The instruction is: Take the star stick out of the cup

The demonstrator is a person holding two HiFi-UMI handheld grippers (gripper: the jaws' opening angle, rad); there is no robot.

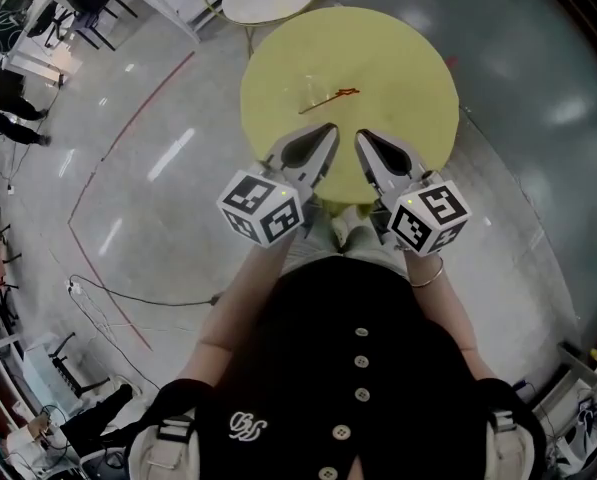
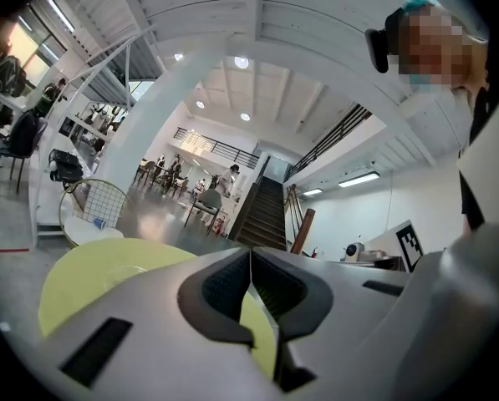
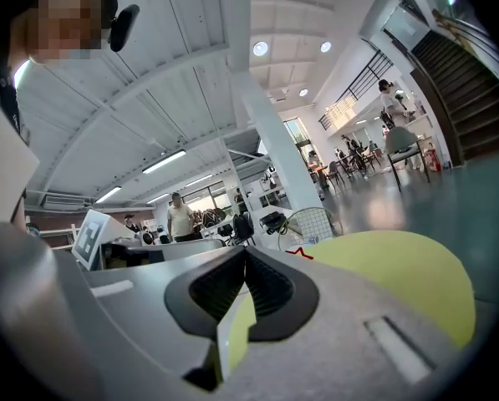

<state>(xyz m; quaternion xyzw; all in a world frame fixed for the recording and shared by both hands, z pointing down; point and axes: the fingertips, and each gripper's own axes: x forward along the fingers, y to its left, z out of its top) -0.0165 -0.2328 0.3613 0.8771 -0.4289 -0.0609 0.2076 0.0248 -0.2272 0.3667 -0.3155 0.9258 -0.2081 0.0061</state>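
Hovering above table [image 1: 408, 58], left gripper [image 1: 328, 131], right gripper [image 1: 361, 138], fingers [image 2: 226, 287] closed empty, star stick [image 1: 338, 95] perhaps in cup [image 1: 315, 84], chair [image 1: 268, 0] beyond

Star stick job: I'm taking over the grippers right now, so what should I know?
Left gripper: shut, empty.
Right gripper: shut, empty.
Both hang over the near edge of the yellow table.
Star stick: mid-table, ungripped, by a faint clear cup; whether it's inside is unclear.
Done: nothing visible.
Left: reach, grip the stick, lift it out.
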